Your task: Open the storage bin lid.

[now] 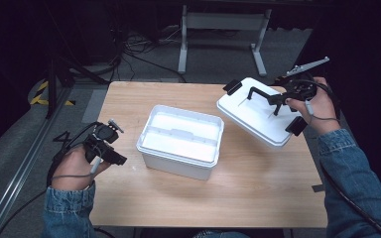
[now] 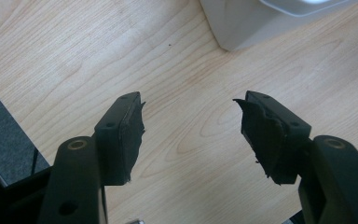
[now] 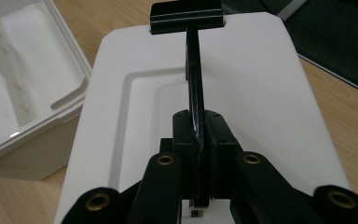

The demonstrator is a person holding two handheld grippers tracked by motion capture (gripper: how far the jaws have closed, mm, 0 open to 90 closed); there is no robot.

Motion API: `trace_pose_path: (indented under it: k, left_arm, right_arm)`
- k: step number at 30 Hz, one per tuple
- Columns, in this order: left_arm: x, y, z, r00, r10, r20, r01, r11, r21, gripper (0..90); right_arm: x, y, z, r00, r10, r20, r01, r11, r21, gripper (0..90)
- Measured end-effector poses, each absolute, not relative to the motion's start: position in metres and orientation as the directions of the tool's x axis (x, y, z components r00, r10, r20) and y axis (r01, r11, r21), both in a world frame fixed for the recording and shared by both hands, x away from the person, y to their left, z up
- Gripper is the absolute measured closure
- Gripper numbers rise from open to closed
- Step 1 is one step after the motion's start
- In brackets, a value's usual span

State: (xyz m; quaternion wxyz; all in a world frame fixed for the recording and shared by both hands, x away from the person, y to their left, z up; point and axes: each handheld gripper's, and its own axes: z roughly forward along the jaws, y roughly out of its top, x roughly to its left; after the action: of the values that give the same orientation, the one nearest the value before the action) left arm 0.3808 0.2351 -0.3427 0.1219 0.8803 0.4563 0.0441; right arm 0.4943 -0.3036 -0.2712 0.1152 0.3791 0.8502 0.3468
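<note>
An open white box (image 1: 181, 141) stands in the middle of the wooden table (image 1: 258, 183); its inside looks bare. Its white lid (image 1: 255, 119) hangs tilted above the table's right side, to the right of the box. My right gripper (image 1: 282, 101) is shut on the lid's thin black handle (image 3: 195, 93), with the lid (image 3: 270, 93) spread below the jaws and a black latch (image 3: 186, 16) at its far end. My left gripper (image 2: 191, 100) is open over bare wood at the table's left, nothing between its pads, with a box corner (image 2: 242, 28) ahead of it.
The table's left edge and grey floor (image 2: 9, 149) lie close beside the left gripper. Behind the table stand a white metal frame (image 1: 221, 22) and loose cables (image 1: 139, 49) on the floor. Bare wood lies in front of the box.
</note>
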Motion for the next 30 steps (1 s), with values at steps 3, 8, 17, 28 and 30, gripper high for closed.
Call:
trace_pose_path:
  k: [3, 8, 17, 28, 30]
  left_arm:
    - [0.381, 0.236, -0.342, 0.585, 0.811, -0.022, 0.788, -0.562, 0.252, 39.2]
    - [0.381, 0.235, -0.343, 0.579, 0.815, -0.034, 0.793, -0.553, 0.255, 39.2]
    - [0.381, 0.235, -0.344, 0.574, 0.818, -0.036, 0.797, -0.548, 0.254, 39.2]
    - [0.383, 0.236, -0.344, 0.586, 0.81, -0.018, 0.787, -0.564, 0.251, 38.9]
    - [0.383, 0.236, -0.344, 0.586, 0.81, -0.017, 0.787, -0.564, 0.251, 38.8]
  right_arm:
    - [0.499, -0.308, -0.279, -0.668, 0.74, 0.074, 0.581, 0.457, 0.674, 84.8]
    - [0.504, -0.313, -0.295, -0.648, 0.757, 0.08, 0.603, 0.446, 0.661, 84.8]
    - [0.51, -0.315, -0.328, -0.631, 0.771, 0.086, 0.627, 0.442, 0.642, 84.8]
    - [0.515, -0.31, -0.361, -0.625, 0.773, 0.108, 0.65, 0.439, 0.62, 84.7]
    - [0.515, -0.309, -0.363, -0.625, 0.773, 0.107, 0.651, 0.44, 0.619, 84.8]
